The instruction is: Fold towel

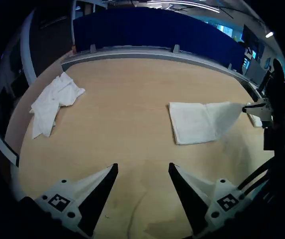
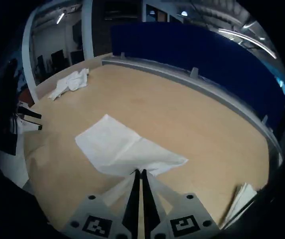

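Pinching the towel point(image 2: 114, 149) corner, right claw point(image 2: 139, 172) clamped shut.
Left claw point(image 1: 143, 165) gapes empty, lower centre; towel looks soft, light: grip corners.

No words, brands or numbers can be read anywhere; the black-and-white square code markers point(image 1: 59, 202) on the left gripper point(image 1: 143, 169) and the right gripper point(image 2: 139, 172) carry patterns, not letters.

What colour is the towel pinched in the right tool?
Plain white, no pattern; the towel shows best in the right gripper view.
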Demonstrator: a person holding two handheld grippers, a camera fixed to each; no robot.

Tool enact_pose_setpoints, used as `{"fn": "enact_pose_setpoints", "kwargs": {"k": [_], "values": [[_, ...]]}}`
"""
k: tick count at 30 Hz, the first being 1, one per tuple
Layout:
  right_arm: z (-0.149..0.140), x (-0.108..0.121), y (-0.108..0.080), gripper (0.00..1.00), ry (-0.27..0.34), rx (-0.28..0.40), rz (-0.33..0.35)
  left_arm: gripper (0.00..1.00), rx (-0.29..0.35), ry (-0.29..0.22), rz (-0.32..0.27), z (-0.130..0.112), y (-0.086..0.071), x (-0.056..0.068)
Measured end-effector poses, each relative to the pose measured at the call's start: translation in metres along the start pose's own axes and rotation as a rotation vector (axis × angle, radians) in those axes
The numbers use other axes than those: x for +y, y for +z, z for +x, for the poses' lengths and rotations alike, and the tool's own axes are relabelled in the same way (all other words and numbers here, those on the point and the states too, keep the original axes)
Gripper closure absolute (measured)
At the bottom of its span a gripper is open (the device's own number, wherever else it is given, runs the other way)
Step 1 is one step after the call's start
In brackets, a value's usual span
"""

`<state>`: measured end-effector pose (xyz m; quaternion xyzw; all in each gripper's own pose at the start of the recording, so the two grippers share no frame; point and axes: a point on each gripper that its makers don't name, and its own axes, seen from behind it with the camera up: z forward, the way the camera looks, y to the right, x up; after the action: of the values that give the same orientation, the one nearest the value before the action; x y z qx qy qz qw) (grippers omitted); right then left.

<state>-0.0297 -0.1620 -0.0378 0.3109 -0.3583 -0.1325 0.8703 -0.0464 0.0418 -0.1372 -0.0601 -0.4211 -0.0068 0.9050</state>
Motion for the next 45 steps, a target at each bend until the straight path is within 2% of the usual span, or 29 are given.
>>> {"fn": "enact_pose_setpoints", "kwargs": {"k": [12,18,24,30,36,39,45], "values": [[0.037,-0.024,0.014,0.96,-0.045,0.025,0.033,0.06,0.016,-0.032,0.01,-0.003,-0.012,-0.013],[0.062,-0.055,0.036,0.96,-0.094,0.04,0.081,0.06,0.017,-0.051,0.022,-0.01,-0.02,-0.022],[0.072,-0.099,0.066,0.96,-0.175,0.027,0.139,0.06,0.024,-0.083,0.033,-0.015,-0.029,-0.028],[0.06,-0.15,0.103,0.96,-0.225,-0.008,0.204,0.06,0.023,-0.106,0.046,-0.021,-0.033,-0.034],[0.026,-0.177,0.14,0.96,-0.19,-0.08,0.239,0.06,0.02,-0.123,0.053,-0.028,-0.035,-0.04],[0.019,-0.179,0.146,0.96,-0.165,-0.089,0.245,0.06,0.019,-0.13,0.054,-0.029,-0.036,-0.042],[0.023,-0.177,0.14,0.95,-0.17,-0.083,0.25,0.06,0.018,-0.134,0.05,-0.031,-0.034,-0.044]]}}
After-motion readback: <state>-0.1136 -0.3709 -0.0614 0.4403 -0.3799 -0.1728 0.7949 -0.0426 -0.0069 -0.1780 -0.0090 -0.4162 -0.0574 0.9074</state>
